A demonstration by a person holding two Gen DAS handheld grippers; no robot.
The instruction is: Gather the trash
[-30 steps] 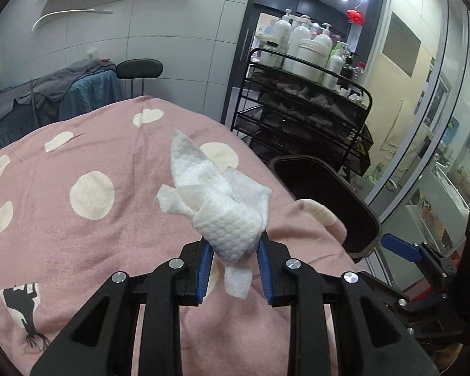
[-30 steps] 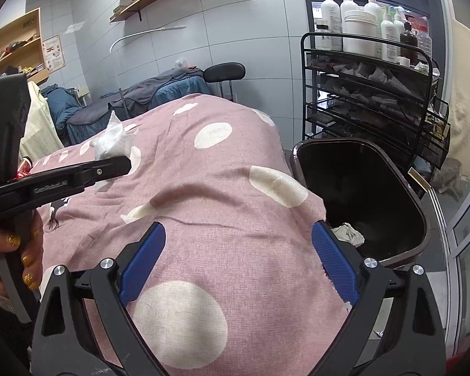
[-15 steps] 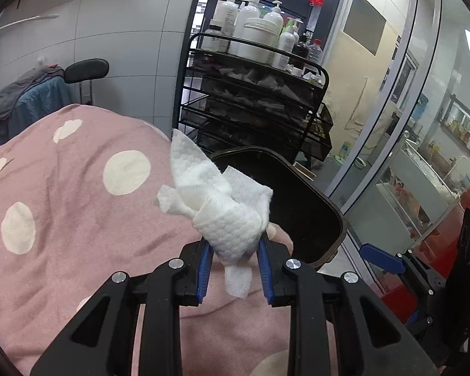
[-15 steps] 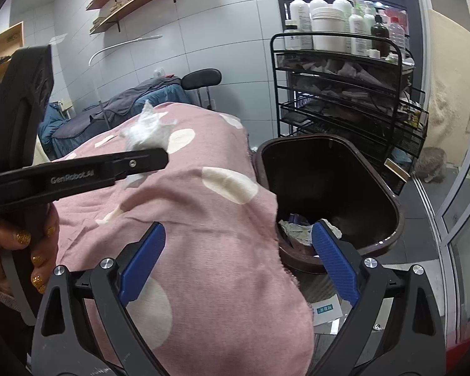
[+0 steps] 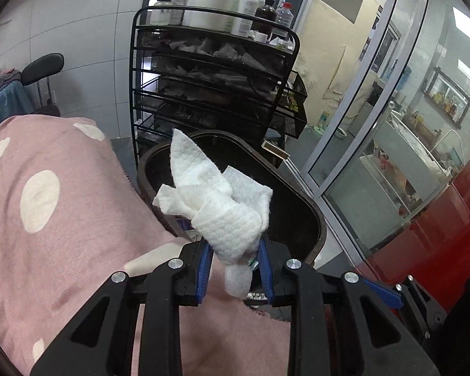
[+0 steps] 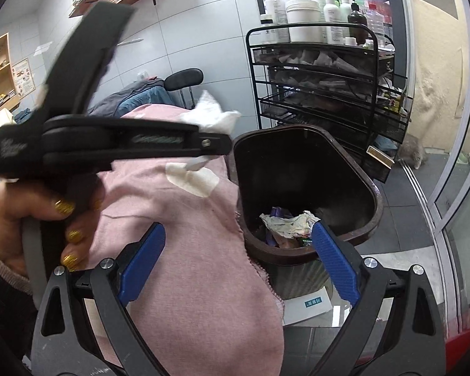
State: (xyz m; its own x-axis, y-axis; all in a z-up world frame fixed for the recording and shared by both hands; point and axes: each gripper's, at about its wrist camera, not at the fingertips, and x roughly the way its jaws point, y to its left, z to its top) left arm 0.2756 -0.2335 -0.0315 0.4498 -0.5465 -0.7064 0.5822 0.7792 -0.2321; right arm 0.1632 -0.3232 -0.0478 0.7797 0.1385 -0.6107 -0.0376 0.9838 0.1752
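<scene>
At the bottom centre of the left wrist view, the left gripper point(image 5: 233, 264) has its blue-padded fingers point(image 5: 202, 266) clamped on a crumpled white tissue point(image 5: 217, 200), whose loose folds fan upward toward the middle of the frame while a small tail hangs below the pads. Behind the tissue, in the middle of that frame, sits the dark trash bin point(image 5: 316, 219), its open mouth facing up; the tissue overlaps the near left part of the bin's opening in the picture. Left of the bin a pink blanket with cream dots point(image 5: 47, 206) fills the lower left, and above the bin a black wire cart point(image 5: 213, 72) carries white bottles point(image 5: 210, 3) on its top shelf. In the right wrist view the same left gripper point(image 6: 216, 139) crosses from the left edge toward the centre, held by a hand with gold nails point(image 6: 37, 216), the tissue point(image 6: 213, 117) sticking out at its tip just left of the bin's rim point(image 6: 238, 188). Along the bottom of that view the right gripper point(image 6: 238, 263) has its blue fingers point(image 6: 141, 261) spread wide apart with nothing between them, pointing toward the bin, where crumpled paper scraps point(image 6: 289, 224) lie inside.
</scene>
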